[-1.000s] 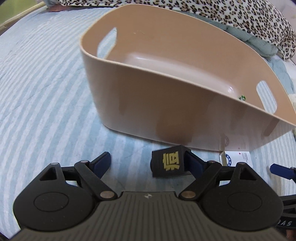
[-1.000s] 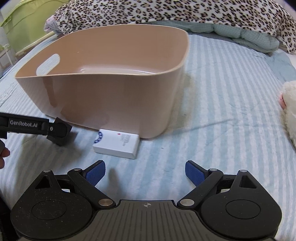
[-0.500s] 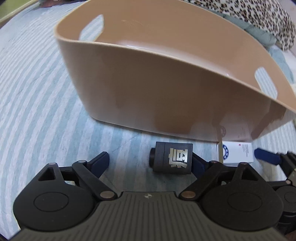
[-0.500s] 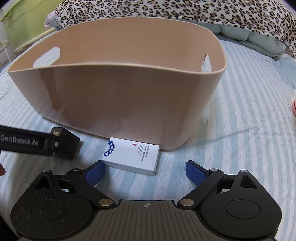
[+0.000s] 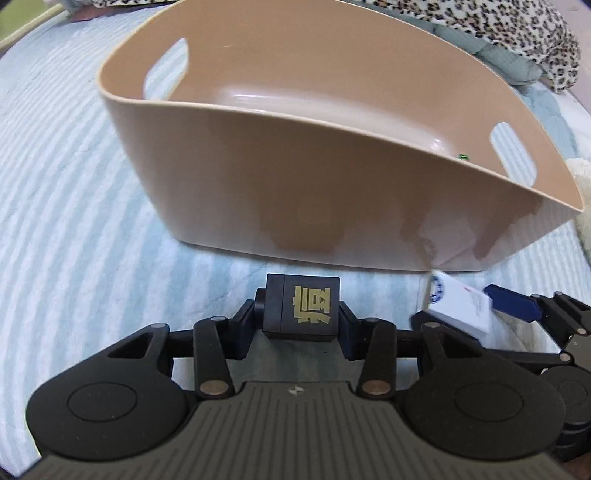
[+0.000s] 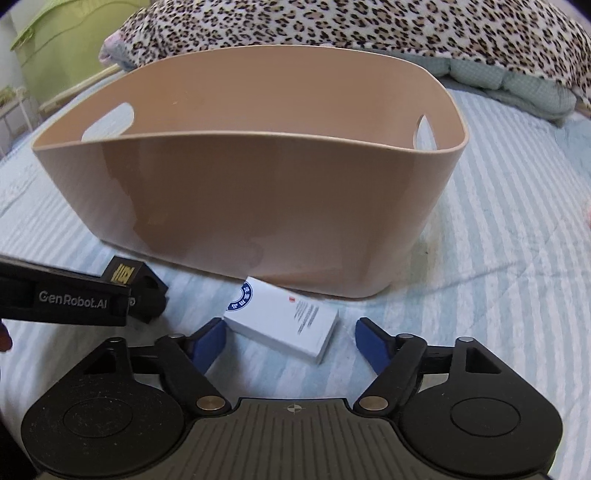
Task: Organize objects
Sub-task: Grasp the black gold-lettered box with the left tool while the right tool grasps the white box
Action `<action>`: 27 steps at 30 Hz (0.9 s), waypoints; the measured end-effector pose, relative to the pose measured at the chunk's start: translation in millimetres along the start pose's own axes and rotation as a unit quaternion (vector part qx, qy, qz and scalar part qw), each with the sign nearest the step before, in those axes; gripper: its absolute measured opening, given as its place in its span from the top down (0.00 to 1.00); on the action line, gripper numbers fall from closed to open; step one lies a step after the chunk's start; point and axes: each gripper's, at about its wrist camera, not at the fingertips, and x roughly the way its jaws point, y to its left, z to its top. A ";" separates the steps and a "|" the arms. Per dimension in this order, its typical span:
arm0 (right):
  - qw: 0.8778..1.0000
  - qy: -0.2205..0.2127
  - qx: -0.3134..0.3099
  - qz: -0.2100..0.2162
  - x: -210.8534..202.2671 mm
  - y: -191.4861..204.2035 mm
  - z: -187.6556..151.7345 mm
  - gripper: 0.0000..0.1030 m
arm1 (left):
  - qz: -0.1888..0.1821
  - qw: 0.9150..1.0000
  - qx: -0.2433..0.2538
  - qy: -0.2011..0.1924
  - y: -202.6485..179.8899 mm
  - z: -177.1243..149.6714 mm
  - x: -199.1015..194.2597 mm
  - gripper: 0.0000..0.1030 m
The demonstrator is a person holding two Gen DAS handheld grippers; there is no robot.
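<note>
A tan plastic basket [image 5: 332, 206] with handle slots stands on the striped bed; it also shows in the right wrist view [image 6: 258, 206]. My left gripper [image 5: 301, 325] is shut on a small black box with a gold character [image 5: 303, 308], just in front of the basket; the box also shows at the left of the right wrist view [image 6: 127, 275]. A white box with a blue emblem [image 6: 282, 323] lies on the bed against the basket's base. My right gripper [image 6: 290, 341] is open with its fingers either side of the white box, which shows in the left wrist view too [image 5: 460, 308].
A leopard-print blanket [image 6: 332, 26] and a pale green quilt [image 6: 509, 85] lie behind the basket. A green storage bin [image 6: 55, 48] stands at the far left. Something small and green [image 5: 461, 157] lies inside the basket. A white plush item [image 5: 583, 192] is at the right edge.
My left gripper has closed on the black box, which was beside its right finger before. My right gripper has moved in so its open fingers straddle the white box.
</note>
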 end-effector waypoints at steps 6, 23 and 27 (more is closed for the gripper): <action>1.000 -0.002 0.009 -0.007 6.6 7.5 4.7 0.34 | 0.014 1.000 0.015 -0.001 2.4 -2.8 -0.8 0.55; 1.000 -0.020 0.005 0.015 -33.7 2.0 -11.0 0.74 | -0.003 1.000 0.019 -0.022 30.4 -53.1 -64.7 0.55; 0.999 -0.045 0.000 0.027 -60.8 0.4 -9.0 0.73 | -0.006 0.999 0.027 -0.047 27.1 -43.8 -85.2 0.55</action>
